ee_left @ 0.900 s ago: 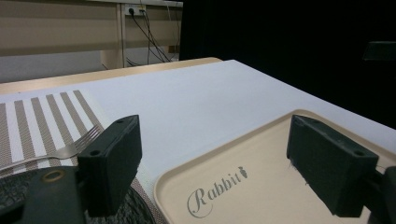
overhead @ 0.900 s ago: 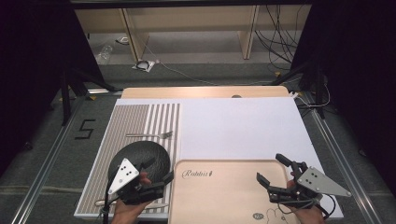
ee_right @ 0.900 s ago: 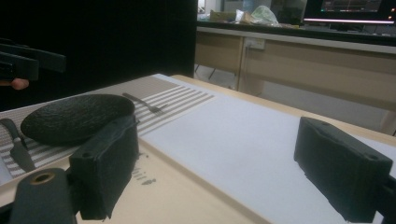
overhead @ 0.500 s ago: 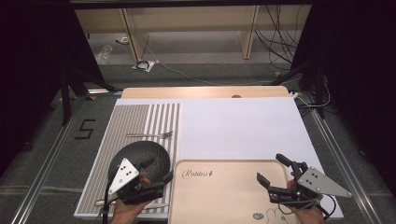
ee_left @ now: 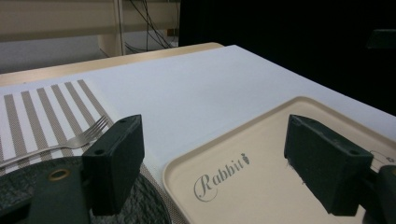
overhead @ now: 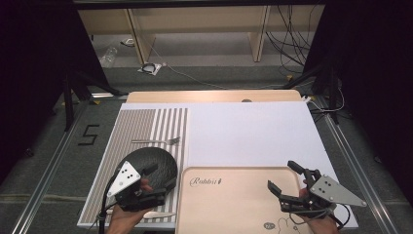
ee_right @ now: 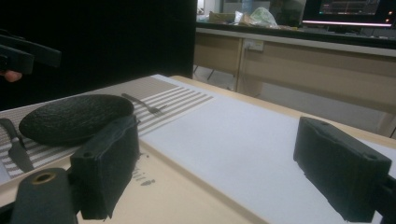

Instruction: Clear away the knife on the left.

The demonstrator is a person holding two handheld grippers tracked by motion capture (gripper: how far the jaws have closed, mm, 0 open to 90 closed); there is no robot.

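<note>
A black round plate (overhead: 151,163) lies on the striped placemat (overhead: 141,124), with a fork (overhead: 156,142) beyond it and a knife (overhead: 158,214) at its near side. My left gripper (overhead: 160,181) hovers over the plate's near right part, jaws open and empty, pointing toward the beige "Rabbit" tray (overhead: 234,209). My right gripper (overhead: 283,176) stands open and empty over the tray's right end. From the left gripper (ee_left: 217,154) I see the tray (ee_left: 243,196), fork (ee_left: 88,135) and plate (ee_left: 149,203). Past the right gripper (ee_right: 219,158) lie the plate (ee_right: 74,116), fork (ee_right: 144,105) and knife (ee_right: 14,144).
A white mat (overhead: 248,131) covers the table's middle and right, behind the tray. The wooden table edge (overhead: 209,96) runs along the far side. Dark floor, cables and shelf legs lie beyond. The other hand's gripper (ee_right: 23,53) shows far left in the right gripper view.
</note>
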